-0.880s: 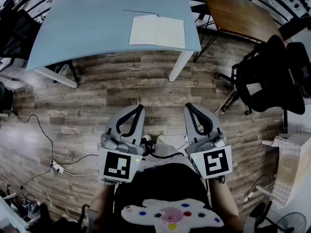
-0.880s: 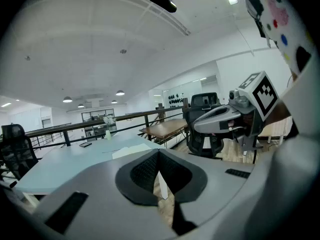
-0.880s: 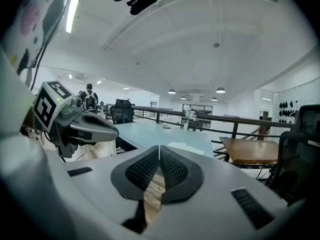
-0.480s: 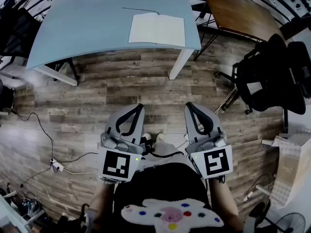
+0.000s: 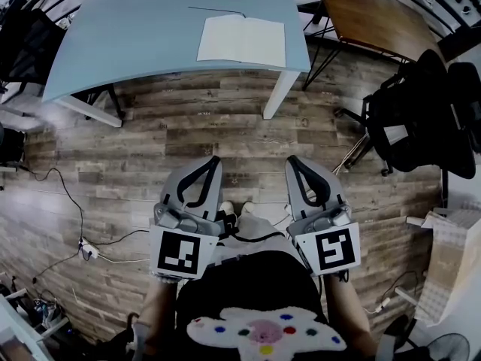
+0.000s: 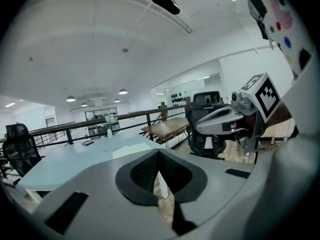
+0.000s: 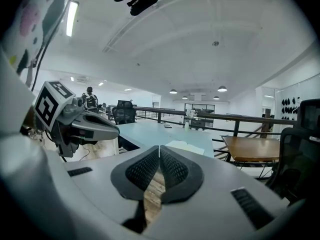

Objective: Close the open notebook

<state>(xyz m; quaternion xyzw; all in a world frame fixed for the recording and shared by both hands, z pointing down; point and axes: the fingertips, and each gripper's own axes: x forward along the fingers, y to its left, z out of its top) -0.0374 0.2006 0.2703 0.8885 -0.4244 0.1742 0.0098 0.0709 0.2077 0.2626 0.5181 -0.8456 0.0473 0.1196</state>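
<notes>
An open white notebook (image 5: 241, 40) lies flat near the front right corner of the light blue table (image 5: 135, 36). It shows as a pale sheet in the left gripper view (image 6: 131, 151) and in the right gripper view (image 7: 186, 146). My left gripper (image 5: 213, 162) and right gripper (image 5: 291, 162) are held close to my body over the wooden floor, well short of the table. Both are shut with nothing between the jaws. In each gripper view the dark pads (image 6: 159, 170) (image 7: 159, 168) meet at the tips.
A brown wooden table (image 5: 372, 13) stands right of the blue one. Black office chairs (image 5: 421, 119) sit at the right and another (image 5: 22, 36) at the far left. Cables and a power strip (image 5: 86, 250) lie on the floor at left. A thin pen (image 5: 216, 10) lies behind the notebook.
The view has shifted slightly toward the table. Both grippers stay shut and keep their places in front of my body.
</notes>
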